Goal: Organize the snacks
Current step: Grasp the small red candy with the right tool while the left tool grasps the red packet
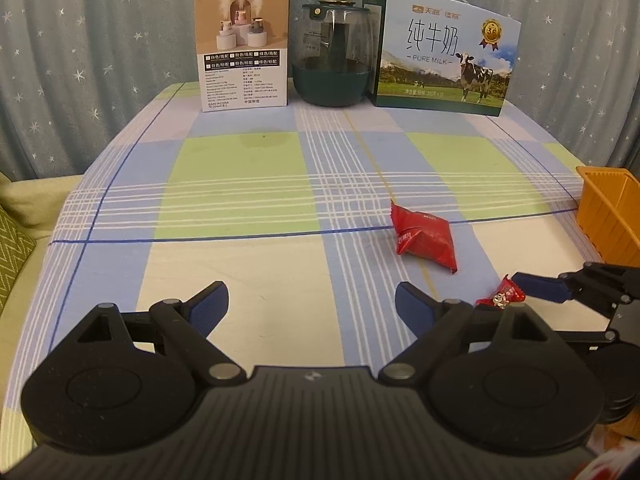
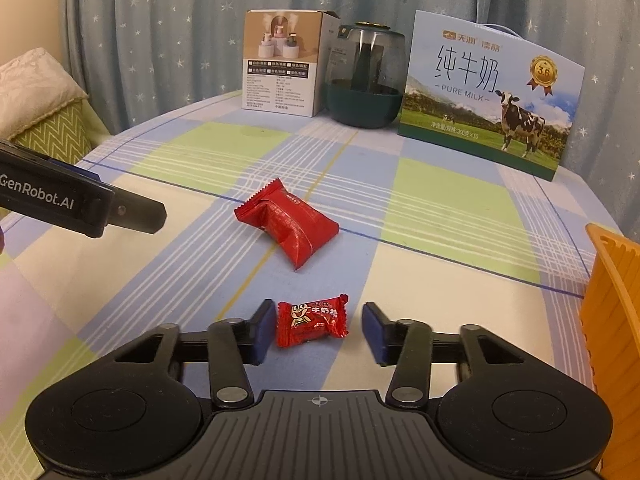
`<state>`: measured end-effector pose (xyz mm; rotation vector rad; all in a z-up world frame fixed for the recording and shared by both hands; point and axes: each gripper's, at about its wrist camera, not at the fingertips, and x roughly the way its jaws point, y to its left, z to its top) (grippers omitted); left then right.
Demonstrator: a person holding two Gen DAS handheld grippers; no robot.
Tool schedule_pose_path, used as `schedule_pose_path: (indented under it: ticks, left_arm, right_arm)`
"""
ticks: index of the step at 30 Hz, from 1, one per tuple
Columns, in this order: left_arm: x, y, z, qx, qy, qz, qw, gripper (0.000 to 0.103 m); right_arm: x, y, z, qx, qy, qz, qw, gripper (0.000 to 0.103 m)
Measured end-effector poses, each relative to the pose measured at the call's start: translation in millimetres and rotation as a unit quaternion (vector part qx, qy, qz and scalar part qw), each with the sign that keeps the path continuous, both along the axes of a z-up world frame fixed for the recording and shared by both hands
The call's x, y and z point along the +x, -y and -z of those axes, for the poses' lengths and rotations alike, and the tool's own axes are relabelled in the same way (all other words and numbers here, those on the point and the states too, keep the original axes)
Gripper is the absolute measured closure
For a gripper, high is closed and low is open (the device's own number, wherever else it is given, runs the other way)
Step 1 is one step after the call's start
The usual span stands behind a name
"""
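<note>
A small red wrapped candy [image 2: 312, 323] lies on the plaid tablecloth between the fingers of my right gripper [image 2: 320, 322]. The left pad stands next to the wrapper's edge and the right pad is a gap away, so the gripper is open around it. A larger red snack packet [image 2: 288, 224] lies a little farther out toward the table's middle. My left gripper [image 1: 312, 300] hovers open over bare cloth with nothing between its fingers; the packet [image 1: 426, 238] is ahead to its right and the candy [image 1: 506, 294] is at its right side.
An orange plastic basket [image 2: 612, 320] stands at the table's right edge. Along the back stand a humidifier box [image 1: 244, 48], a dark green glass jar [image 1: 334, 56] and a milk carton [image 1: 444, 52]. A green cushion [image 2: 56, 132] lies beyond the left edge.
</note>
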<state>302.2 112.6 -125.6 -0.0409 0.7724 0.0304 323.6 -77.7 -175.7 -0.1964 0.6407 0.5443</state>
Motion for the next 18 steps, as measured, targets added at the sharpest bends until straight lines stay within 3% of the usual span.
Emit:
schedule_pose_path:
  ticks: [4, 12, 18]
  left_arm:
    - [0.6, 2.3, 1.4, -0.002, -0.004, 0.003, 1.0, 0.014]
    - [18.1, 17.6, 8.7, -0.009, 0.004, 0.035, 0.9993, 0.014]
    - [40.3, 28.6, 16.1, -0.045, 0.025, 0.054, 0.9972, 0.015]
  right_arm:
    - [0.0, 0.6, -1.2, 0.004, -0.006, 0.01, 1.0, 0.078]
    - [5.4, 18.4, -19.6, 0.026, 0.001, 0.064, 0.998, 0.078]
    - [14.4, 38.3, -25.0, 0.045, -0.017, 0.108, 0.993, 0.078]
